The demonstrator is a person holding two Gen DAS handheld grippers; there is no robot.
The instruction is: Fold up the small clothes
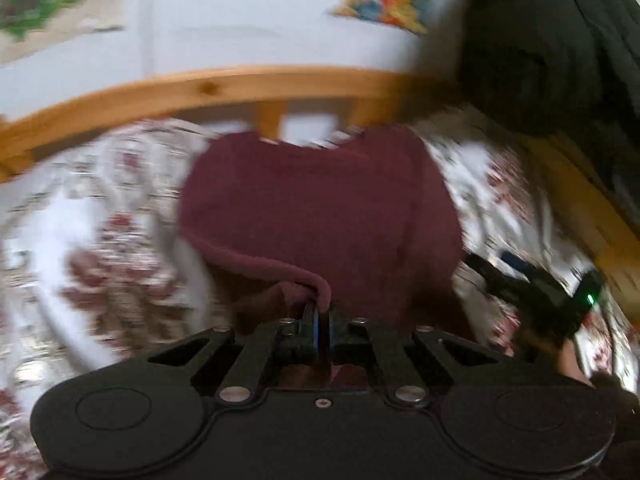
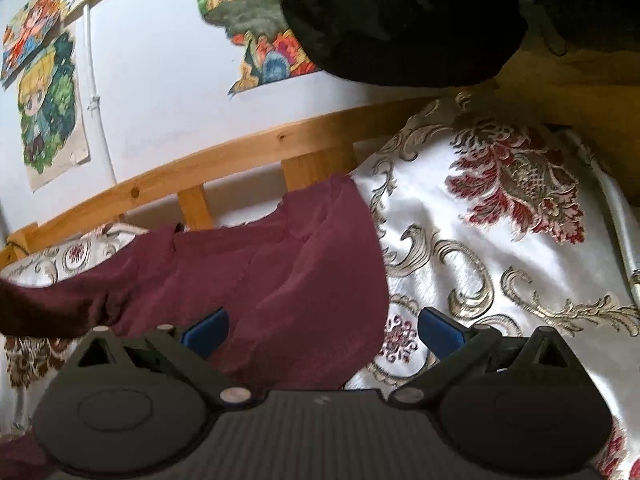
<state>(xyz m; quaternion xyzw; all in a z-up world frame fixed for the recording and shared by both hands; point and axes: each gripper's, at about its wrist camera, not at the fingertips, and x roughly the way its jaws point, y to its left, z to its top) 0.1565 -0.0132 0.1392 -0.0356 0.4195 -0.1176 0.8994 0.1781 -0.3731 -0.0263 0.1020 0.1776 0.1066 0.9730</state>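
A small maroon garment (image 1: 320, 208) lies on a white bedspread with red and gold flowers (image 1: 92, 216). My left gripper (image 1: 322, 314) is shut on a fold of the garment's near left edge, lifted a little off the bed. The left wrist view is blurred. In the right wrist view the garment (image 2: 288, 264) spreads from left to centre, and my right gripper (image 2: 320, 330) is open, its blue pads on either side of the garment's right edge. The right gripper also shows in the left wrist view (image 1: 536, 292) at the garment's right side.
A wooden bed rail (image 2: 224, 160) runs along the far side, with a white wall and coloured pictures (image 2: 48, 108) behind it. A dark bulky fabric mass (image 2: 420, 20) hangs at the upper right. Bedspread (image 2: 500, 248) lies to the right of the garment.
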